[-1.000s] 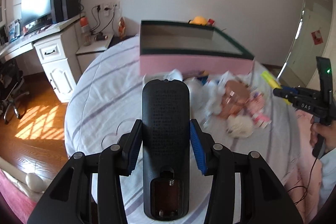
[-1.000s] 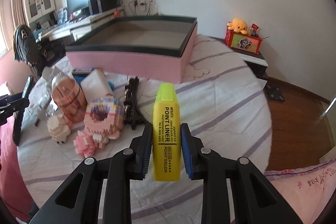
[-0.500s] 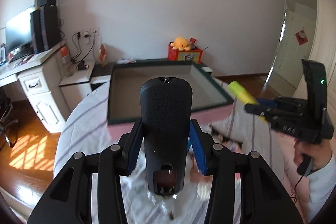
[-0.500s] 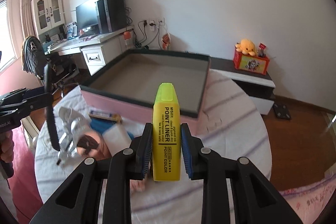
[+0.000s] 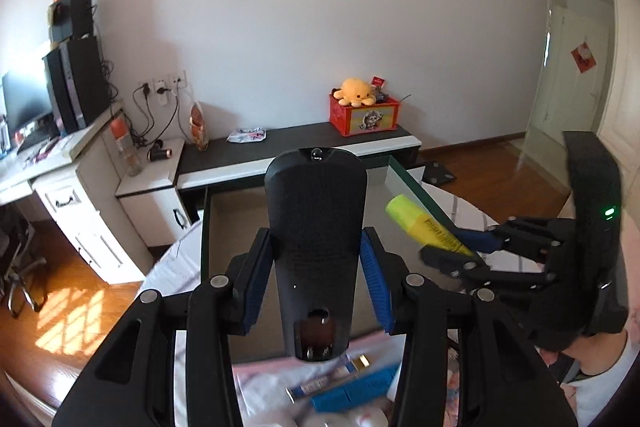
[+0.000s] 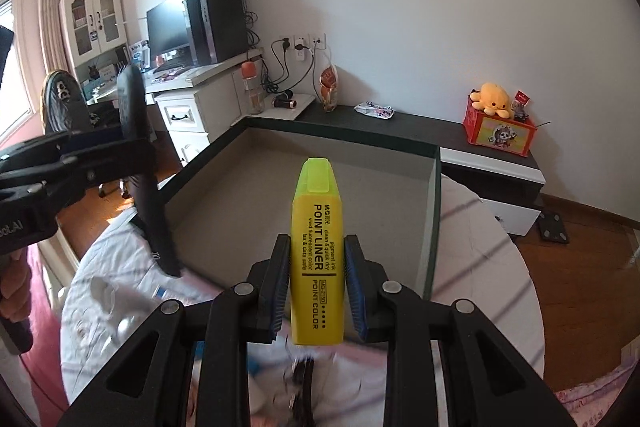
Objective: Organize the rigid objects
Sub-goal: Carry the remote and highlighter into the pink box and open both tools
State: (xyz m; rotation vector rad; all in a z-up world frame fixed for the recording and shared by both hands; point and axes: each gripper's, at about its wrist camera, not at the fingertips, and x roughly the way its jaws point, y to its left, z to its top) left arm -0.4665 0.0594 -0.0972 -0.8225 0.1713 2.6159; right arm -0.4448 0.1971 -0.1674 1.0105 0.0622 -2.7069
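My left gripper (image 5: pixel 316 267) is shut on a black remote control (image 5: pixel 316 227) and holds it above the near part of an open pink box with a dark green rim (image 5: pixel 416 187). My right gripper (image 6: pixel 318 275) is shut on a yellow highlighter (image 6: pixel 318 251) and holds it over the same box (image 6: pixel 360 139), whose grey inside is bare. The right gripper with the highlighter (image 5: pixel 428 227) shows at the right of the left wrist view. The left gripper with the remote (image 6: pixel 148 179) shows at the left of the right wrist view.
The box stands on a round bed with a striped white sheet (image 6: pixel 480 251). Blue items and a tube (image 5: pixel 348 383) lie on the sheet in front of the box. A desk (image 6: pixel 192 107), a low black shelf (image 6: pixel 400 123) and a red toy box (image 6: pixel 500 131) stand behind.
Both grippers have risen and moved forward from above the clutter on the bed to above the box, each keeping its object. The two grippers have come closer together.
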